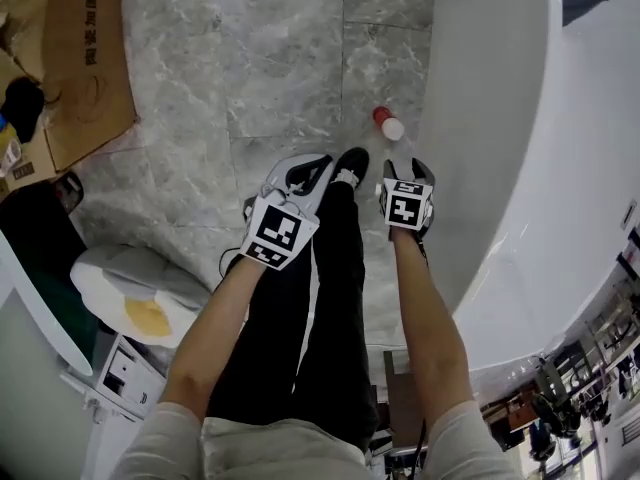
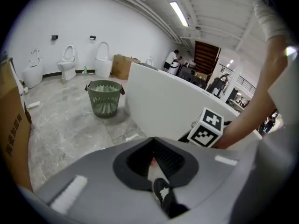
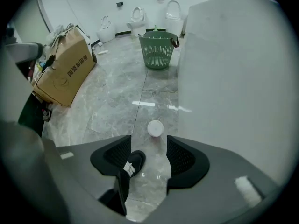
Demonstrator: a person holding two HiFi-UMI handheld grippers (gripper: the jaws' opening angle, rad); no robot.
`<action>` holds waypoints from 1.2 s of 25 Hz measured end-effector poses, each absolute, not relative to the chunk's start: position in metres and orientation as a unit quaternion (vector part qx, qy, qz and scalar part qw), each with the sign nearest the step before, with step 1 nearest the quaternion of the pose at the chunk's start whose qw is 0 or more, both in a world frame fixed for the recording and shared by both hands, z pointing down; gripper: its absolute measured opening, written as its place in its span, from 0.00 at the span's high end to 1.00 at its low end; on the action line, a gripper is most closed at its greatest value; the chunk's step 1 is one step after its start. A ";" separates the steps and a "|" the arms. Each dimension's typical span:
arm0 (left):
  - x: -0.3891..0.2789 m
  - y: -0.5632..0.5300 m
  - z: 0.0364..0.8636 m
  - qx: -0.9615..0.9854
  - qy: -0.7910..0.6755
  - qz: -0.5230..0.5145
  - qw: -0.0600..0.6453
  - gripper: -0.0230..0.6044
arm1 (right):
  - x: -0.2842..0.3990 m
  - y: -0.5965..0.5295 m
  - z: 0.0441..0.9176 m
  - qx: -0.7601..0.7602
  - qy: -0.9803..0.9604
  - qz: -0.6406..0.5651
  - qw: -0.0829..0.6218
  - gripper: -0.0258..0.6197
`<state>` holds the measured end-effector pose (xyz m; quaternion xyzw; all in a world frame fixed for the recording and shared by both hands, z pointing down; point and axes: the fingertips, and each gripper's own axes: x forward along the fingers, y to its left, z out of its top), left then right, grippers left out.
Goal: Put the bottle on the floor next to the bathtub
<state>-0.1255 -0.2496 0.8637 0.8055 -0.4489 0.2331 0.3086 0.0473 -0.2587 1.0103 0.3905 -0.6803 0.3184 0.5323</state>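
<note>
"So, what's over on the left?"

"Cardboard box (image 1: pixel 90 58) on the marble floor (image 1: pixel 280 68). The right gripper view shows pale stuff heaped at its top, too blurred to name."

"And the left gripper (image 2: pixel 153 144)?"

"Jaws together at the tips, clamped on nothing. A black shoe (image 2: pixel 163 195) shows below them."

"Where's the bottle (image 1: pixel 388 123)?"

"On the floor, just beside the bathtub (image 1: pixel 500 118) wall. It's small, red with a white end. Standing or lying, I can't tell."

"Right gripper (image 3: pixel 149 139)?"

"Jaws apart, touching nothing. The bottle's white end sits just beyond their tips, not between the pads."

"Any other containers?"

"A green slatted basket (image 3: pixel 159 50) stands further along the floor, near the tub's end — what it holds I can't make out. The bathtub takes up the right side, its smooth white basin showing in the head view."
</note>
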 end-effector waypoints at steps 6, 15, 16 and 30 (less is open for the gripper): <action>-0.126 -0.245 0.809 0.830 -0.422 0.239 0.277 0.87 | 0.047 -0.230 0.934 0.439 -0.684 0.330 0.480 0.59; -0.159 -0.217 0.718 0.829 -0.435 0.220 0.274 0.87 | 0.043 -0.201 0.794 0.525 -0.691 0.331 0.371 0.59; -0.162 -0.212 0.708 0.830 -0.434 0.220 0.272 0.87 | 0.040 -0.194 0.780 0.528 -0.691 0.336 0.361 0.59; -0.125 -0.160 0.597 0.857 -0.389 0.219 0.258 0.87 | 0.052 -0.105 0.613 0.592 -0.688 0.354 0.224 0.59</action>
